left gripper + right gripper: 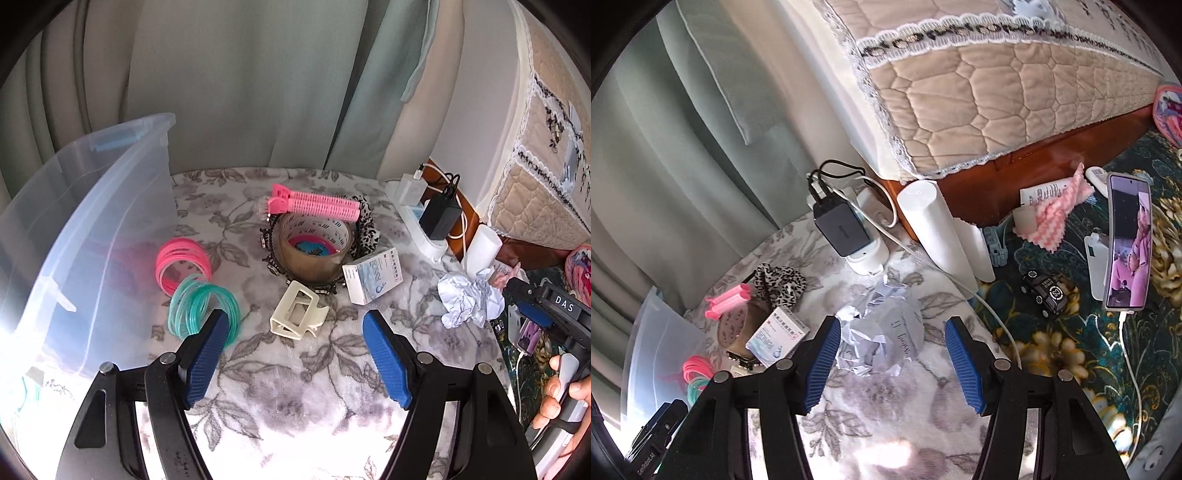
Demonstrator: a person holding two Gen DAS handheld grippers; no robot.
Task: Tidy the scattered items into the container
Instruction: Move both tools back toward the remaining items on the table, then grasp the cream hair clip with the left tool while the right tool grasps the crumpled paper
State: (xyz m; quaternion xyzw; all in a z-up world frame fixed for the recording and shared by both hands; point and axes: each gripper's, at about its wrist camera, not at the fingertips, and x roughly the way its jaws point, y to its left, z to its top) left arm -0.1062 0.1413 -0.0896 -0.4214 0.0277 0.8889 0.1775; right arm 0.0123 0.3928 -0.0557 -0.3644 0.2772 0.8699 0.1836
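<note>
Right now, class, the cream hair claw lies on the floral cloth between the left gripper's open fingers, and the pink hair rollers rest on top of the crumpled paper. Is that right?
Not quite. The pink hair rollers rest on the tape roll, not the crumpled paper; the left wrist view shows it. The cream hair claw does lie on the floral cloth between the left gripper's open fingers.

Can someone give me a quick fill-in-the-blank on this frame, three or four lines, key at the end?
1. The pink hair rollers lie across the top of the roll of ____.
2. The bangle stack beside the pink bangles is coloured ____.
3. The right gripper is lined up on the crumpled ____, pads not touching it.
4. The left gripper is open, with the cream hair ____ just ahead of it.

Missing words: tape; teal; paper; claw clip
</note>
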